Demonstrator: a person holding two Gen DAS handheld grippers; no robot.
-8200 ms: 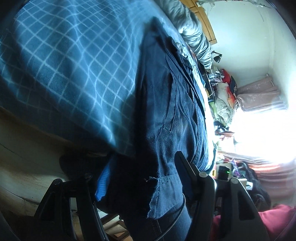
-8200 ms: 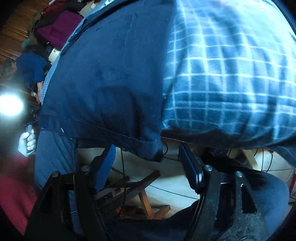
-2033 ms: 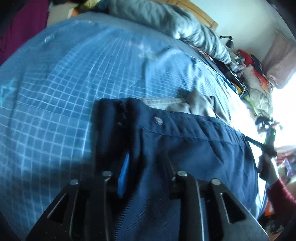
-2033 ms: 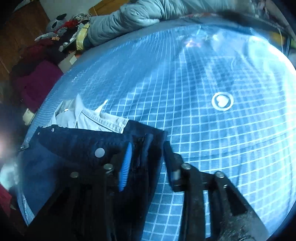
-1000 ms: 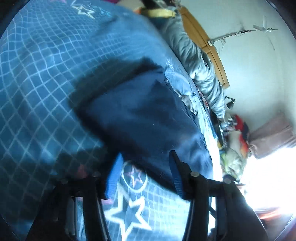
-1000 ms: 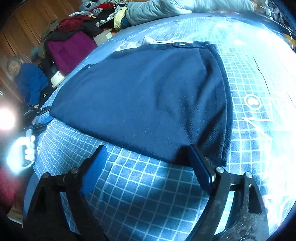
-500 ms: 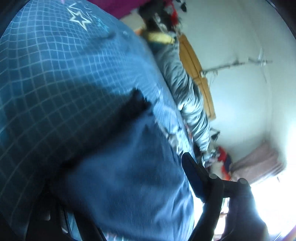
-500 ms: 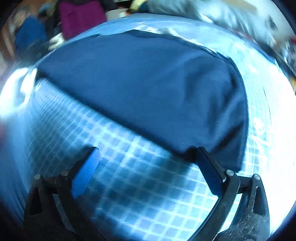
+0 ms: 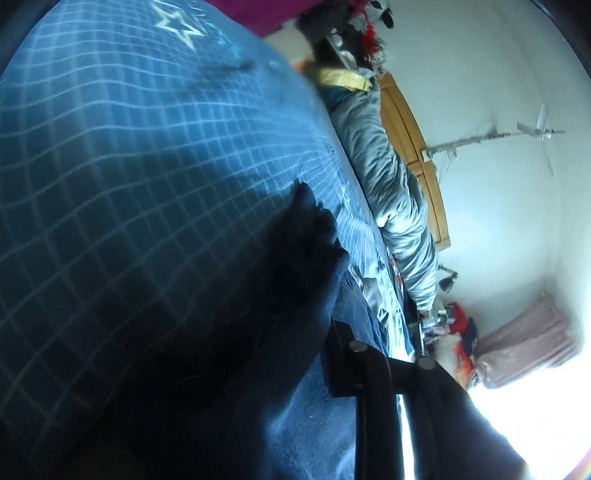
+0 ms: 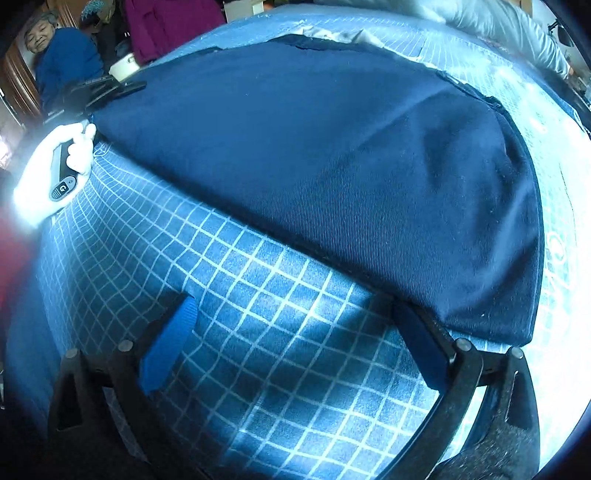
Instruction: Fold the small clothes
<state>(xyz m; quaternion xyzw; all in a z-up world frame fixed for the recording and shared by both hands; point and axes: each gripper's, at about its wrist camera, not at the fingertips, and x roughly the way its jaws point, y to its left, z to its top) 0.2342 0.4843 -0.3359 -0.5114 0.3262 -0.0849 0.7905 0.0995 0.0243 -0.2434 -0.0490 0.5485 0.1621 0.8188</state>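
A dark navy garment (image 10: 332, 155) lies folded flat on the blue checked bedsheet (image 10: 258, 332). My right gripper (image 10: 295, 343) stands open just above the sheet at the garment's near edge, with its right finger (image 10: 417, 343) touching the hem at the corner. In the left wrist view the navy garment (image 9: 258, 332) bunches up into a peak right in front of the camera. It hides my left gripper's left finger; only the right finger (image 9: 343, 354) shows, drawn in against the cloth. From the right wrist view the left gripper (image 10: 110, 88) sits at the garment's far left corner, held by a white-gloved hand (image 10: 55, 173).
A grey quilt (image 9: 391, 192) lies along the far side of the bed by a wooden headboard (image 9: 417, 147). A person in blue (image 10: 62, 62) sits beyond the bed's left end, next to purple clothing (image 10: 166, 22). Clutter fills the room's far corner (image 9: 454, 332).
The left gripper's finger has drawn inward onto the garment's edge, and the cloth now rises in a bunch. The right gripper stays open and has come closer to the near hem.
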